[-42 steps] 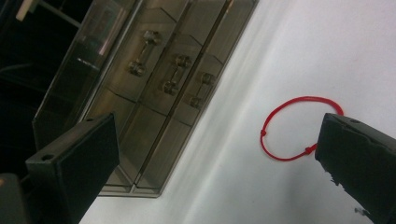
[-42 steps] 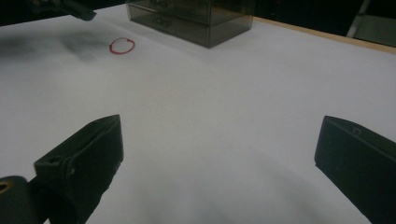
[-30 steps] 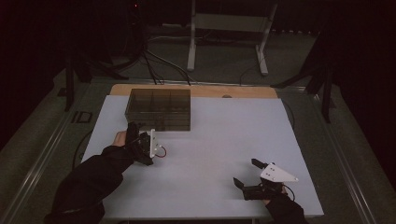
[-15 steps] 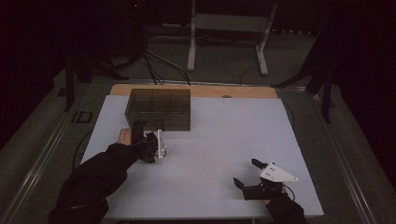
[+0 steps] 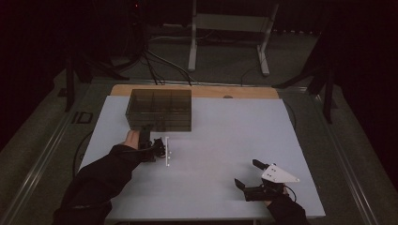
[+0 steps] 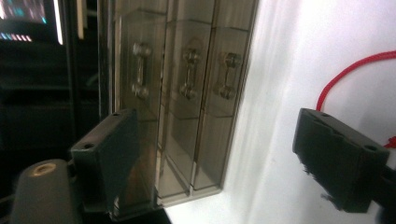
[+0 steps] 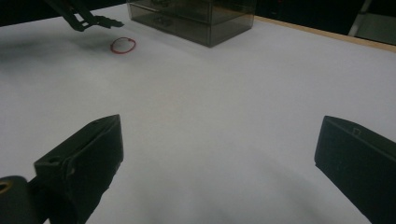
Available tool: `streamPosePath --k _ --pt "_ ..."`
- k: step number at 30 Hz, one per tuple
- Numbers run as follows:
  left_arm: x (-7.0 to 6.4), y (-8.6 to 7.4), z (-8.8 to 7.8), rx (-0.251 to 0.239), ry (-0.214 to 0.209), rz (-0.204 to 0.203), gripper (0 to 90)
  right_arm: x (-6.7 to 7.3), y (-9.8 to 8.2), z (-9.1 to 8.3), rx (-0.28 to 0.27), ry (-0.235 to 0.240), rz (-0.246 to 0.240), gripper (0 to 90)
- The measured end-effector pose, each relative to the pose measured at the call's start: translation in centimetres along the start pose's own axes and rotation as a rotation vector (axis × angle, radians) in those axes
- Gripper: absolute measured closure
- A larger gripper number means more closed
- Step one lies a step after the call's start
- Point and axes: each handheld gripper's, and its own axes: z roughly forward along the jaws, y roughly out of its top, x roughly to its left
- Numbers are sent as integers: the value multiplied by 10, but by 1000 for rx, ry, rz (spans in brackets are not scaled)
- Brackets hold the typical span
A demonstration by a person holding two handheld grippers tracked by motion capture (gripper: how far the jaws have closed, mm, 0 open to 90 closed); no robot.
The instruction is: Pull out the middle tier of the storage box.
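A smoky see-through drawer box [image 5: 159,110] stands at the back left of the white table [image 5: 225,140]. My left gripper [image 5: 158,145] is low over the table just in front of the box's left end, rolled on its side. In the left gripper view its jaws [image 6: 224,163] have just been closing but stand apart with nothing pressed between them; the box front [image 6: 187,93] with three drawer handles lies ahead. A red rubber band [image 6: 355,70] lies on the table by one jaw, also as the red rubber band [image 7: 123,45]. My right gripper [image 5: 251,176] rests open near the front right.
A wooden strip [image 5: 244,91] borders the table's far edge. A metal stand [image 5: 230,28] and cables lie on the dark floor beyond. White tabletop [image 7: 224,107] stretches between my right gripper and the box [image 7: 196,16].
The left hand has moved a little to the right and lower in front of the box, and its top plate now shows edge-on. The right gripper has stayed in place.
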Motion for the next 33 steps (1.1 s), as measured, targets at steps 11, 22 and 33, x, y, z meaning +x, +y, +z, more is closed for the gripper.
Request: streamPosePath --k 11,22,33 --pt "-9 7 15 52 72 69 329 0 0 0 -3 7 4 12" --pt "-12 11 25 92 147 78 468 0 1 -1 -8 15 3 12" --pt "-17 12 36 131 194 106 627 0 1 -2 -10 21 13 13"
